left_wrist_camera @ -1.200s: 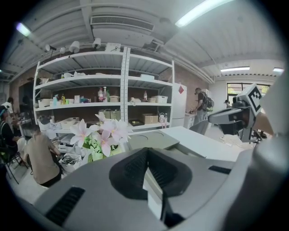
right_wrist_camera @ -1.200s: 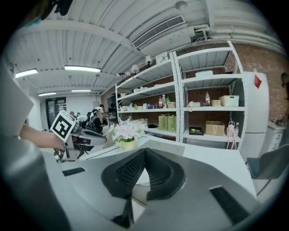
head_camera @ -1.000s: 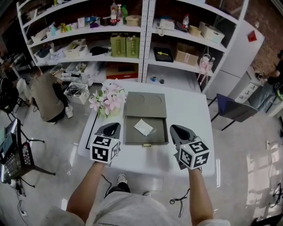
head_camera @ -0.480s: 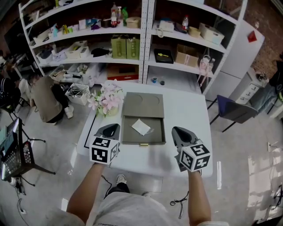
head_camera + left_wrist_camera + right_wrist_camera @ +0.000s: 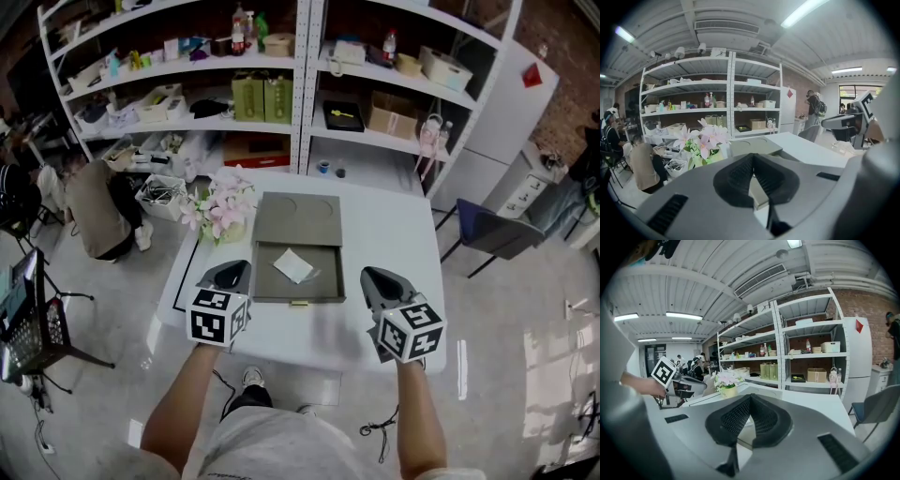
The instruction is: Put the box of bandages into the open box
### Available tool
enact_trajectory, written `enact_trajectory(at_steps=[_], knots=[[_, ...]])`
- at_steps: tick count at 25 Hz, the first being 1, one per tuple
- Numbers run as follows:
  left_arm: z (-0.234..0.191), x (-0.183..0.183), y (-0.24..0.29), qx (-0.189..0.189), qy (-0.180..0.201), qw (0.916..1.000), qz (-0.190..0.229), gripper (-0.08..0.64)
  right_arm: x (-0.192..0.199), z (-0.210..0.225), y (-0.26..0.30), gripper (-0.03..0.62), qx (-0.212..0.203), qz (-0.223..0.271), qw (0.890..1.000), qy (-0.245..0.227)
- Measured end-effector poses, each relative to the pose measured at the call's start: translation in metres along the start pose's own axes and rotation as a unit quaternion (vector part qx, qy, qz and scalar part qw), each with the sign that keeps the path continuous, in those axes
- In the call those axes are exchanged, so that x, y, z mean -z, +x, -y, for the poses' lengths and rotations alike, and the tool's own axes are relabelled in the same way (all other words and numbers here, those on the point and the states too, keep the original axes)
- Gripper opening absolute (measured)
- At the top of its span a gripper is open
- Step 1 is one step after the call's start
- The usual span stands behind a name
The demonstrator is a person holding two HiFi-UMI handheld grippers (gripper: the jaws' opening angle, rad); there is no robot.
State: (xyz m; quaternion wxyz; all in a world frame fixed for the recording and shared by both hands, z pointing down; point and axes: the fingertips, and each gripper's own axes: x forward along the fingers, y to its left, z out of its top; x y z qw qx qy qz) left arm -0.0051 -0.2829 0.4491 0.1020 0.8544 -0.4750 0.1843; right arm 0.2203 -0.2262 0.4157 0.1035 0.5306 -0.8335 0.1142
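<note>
over the last second almost nothing shifts: the box of bandages [image 5: 293, 266] still lies inside the open box [image 5: 298, 299], near its middle. the left gripper [image 5: 232, 272] and right gripper [image 5: 378, 279] stay just off the open box's near corners, jaws pressed together on nothing. by my reading the placing is done.

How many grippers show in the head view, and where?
2. The left gripper is beside the near left corner of the open box, the right gripper off its near right corner. Both are shut and empty, over the white table.
</note>
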Motion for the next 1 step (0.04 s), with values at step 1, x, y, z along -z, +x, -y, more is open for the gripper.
enact_trajectory(at_steps=[1], knots=[[0.0004,-0.0004,0.0001,0.000,0.000,1.0000,0.000,0.005,0.0000,-0.0003,-0.0003,0.005,-0.001,0.000,1.000,0.000]])
